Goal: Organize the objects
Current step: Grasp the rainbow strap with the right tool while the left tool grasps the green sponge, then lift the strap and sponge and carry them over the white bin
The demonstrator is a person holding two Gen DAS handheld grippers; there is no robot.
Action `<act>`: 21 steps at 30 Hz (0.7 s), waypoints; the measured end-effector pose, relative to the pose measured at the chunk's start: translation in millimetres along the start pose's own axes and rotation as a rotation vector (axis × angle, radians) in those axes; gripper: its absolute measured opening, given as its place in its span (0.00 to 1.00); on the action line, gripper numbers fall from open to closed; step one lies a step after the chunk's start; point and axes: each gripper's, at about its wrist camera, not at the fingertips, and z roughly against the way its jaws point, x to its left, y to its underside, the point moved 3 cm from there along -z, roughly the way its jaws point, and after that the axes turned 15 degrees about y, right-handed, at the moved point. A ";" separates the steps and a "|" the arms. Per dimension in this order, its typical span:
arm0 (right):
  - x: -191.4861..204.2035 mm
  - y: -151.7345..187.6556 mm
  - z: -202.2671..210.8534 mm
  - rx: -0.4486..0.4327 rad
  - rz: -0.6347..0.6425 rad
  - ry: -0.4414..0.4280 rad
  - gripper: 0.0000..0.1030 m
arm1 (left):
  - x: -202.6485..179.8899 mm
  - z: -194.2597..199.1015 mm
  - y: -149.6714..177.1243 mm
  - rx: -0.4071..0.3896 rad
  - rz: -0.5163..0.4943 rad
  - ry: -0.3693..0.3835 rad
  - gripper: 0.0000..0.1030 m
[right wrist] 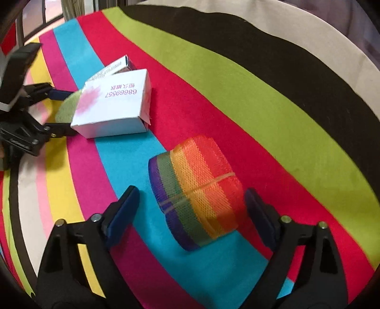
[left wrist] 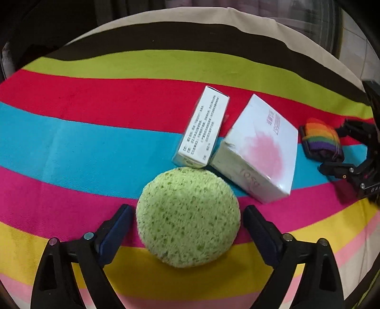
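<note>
A round green sponge (left wrist: 188, 216) lies on the striped cloth between the fingers of my left gripper (left wrist: 187, 214), which is open with a small gap on each side. Behind the sponge lie a narrow white box (left wrist: 201, 128) and a square white box with a pink blot (left wrist: 260, 148). A rainbow-striped roll of webbing (right wrist: 196, 190) lies between the fingers of my right gripper (right wrist: 192, 197), also open and not touching it. The roll (left wrist: 321, 139) and right gripper (left wrist: 342, 149) show at the right of the left wrist view. The sponge (right wrist: 68, 107) and left gripper (right wrist: 60, 109) show at the left of the right wrist view.
The striped cloth (left wrist: 71, 137) covers the whole surface; its black and beige bands (left wrist: 166, 28) run along the far edge. The square box (right wrist: 114, 104) sits between the two grippers, with the narrow box (right wrist: 116, 66) behind it. A window frame (right wrist: 35, 19) is at the far left.
</note>
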 end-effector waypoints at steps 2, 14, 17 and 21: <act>-1.2 0.9 2.2 -0.004 -0.028 -0.005 0.72 | -3.4 4.9 3.8 -0.018 0.003 -0.010 0.78; 38.5 19.4 36.9 0.105 -0.183 0.116 0.72 | -33.5 62.1 80.0 -0.081 0.166 -0.008 0.79; 59.9 30.9 54.2 0.113 -0.228 0.144 0.72 | -37.0 74.8 97.9 -0.099 0.217 0.000 0.79; 92.7 50.6 83.3 0.118 -0.307 0.179 0.72 | -45.6 85.9 114.8 -0.131 0.245 -0.018 0.79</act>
